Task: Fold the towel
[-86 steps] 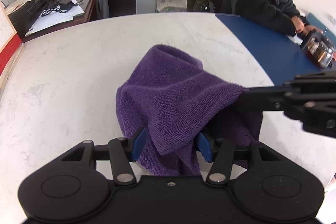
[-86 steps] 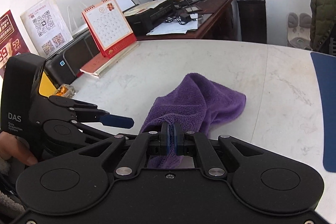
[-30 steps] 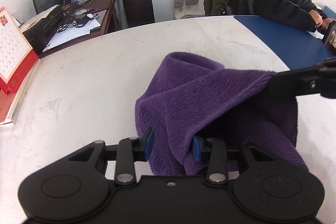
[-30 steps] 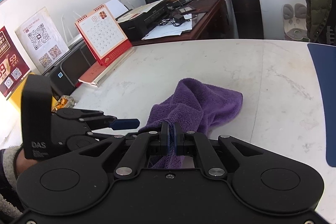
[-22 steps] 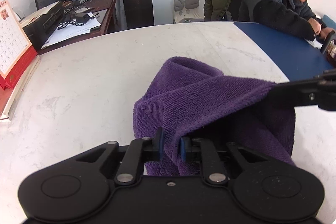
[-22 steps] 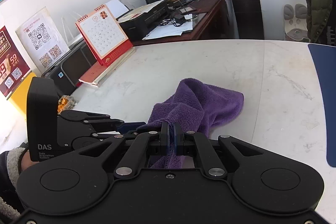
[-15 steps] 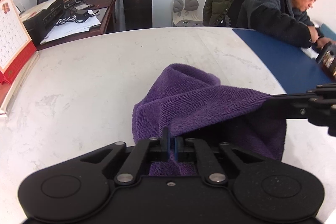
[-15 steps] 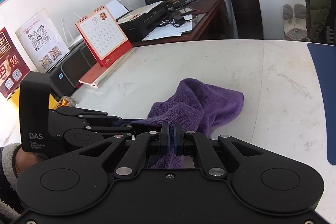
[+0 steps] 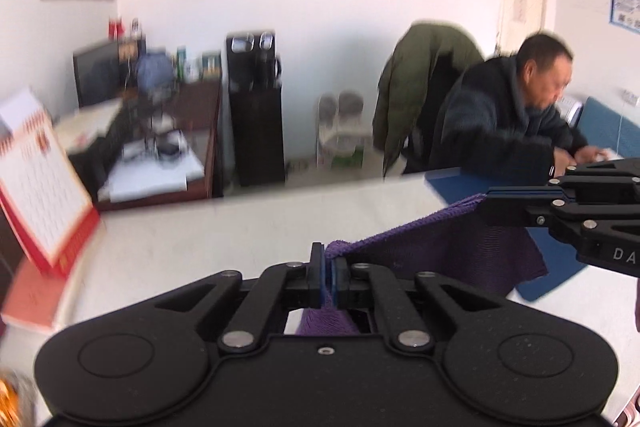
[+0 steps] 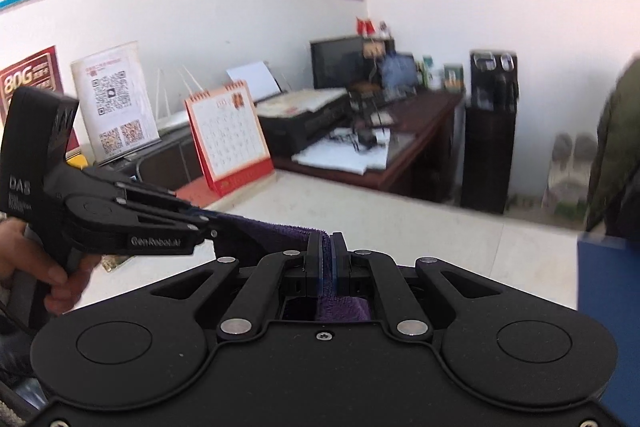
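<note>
The purple towel [image 9: 436, 247] hangs in the air, its top edge stretched taut between my two grippers. My left gripper [image 9: 329, 269] is shut on one corner. My right gripper [image 10: 329, 259] is shut on the other corner and shows at the right of the left wrist view [image 9: 490, 201]. In the right wrist view the left gripper [image 10: 216, 221] comes in from the left, a hand [image 10: 36, 267] on its handle, and the towel [image 10: 276, 229] runs from it to my fingers. The lower part of the towel is hidden behind the gripper bodies.
The white marble table [image 9: 208, 239] lies below, with a blue mat [image 9: 456, 183] at its right. A red desk calendar [image 10: 228, 135] stands at the table's left edge. A person in a dark jacket [image 9: 504, 123] sits at the far right. A cluttered wooden desk [image 10: 384, 151] stands behind.
The left gripper closed on the towel's corner about 0.5 s ago. Both grippers have since risen and moved apart, lifting the towel off the table and pulling its edge straight.
</note>
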`<state>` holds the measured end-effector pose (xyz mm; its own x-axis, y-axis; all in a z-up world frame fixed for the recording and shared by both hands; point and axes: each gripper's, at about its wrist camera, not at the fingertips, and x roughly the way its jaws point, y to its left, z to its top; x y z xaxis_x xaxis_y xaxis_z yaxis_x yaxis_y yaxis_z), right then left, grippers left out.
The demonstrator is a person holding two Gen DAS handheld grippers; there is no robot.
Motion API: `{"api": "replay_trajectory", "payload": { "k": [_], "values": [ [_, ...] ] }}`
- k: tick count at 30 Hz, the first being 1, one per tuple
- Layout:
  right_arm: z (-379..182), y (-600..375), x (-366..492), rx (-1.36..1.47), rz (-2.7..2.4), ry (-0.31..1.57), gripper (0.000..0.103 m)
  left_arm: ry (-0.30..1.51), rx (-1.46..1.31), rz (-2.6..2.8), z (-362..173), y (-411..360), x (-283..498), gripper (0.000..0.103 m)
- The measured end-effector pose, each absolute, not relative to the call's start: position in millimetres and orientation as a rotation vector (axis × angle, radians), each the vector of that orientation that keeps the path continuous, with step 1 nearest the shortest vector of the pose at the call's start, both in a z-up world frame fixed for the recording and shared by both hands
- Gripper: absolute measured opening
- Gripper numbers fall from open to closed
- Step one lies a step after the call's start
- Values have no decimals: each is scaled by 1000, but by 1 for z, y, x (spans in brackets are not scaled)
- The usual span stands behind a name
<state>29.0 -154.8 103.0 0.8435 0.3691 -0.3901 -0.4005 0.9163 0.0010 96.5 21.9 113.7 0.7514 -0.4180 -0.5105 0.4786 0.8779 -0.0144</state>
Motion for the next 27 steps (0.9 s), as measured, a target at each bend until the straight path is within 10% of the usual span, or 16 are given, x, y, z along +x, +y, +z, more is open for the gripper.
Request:
{"api": "replay_trajectory", "payload": {
  "k": [12, 27],
  "values": [
    [245, -138, 16, -280, 452, 53, 3, 243, 145, -545, 257, 34, 80, 3],
    [264, -102, 14, -309, 559, 3, 3, 177, 113, -501, 294, 90, 44, 3]
  ]
}}
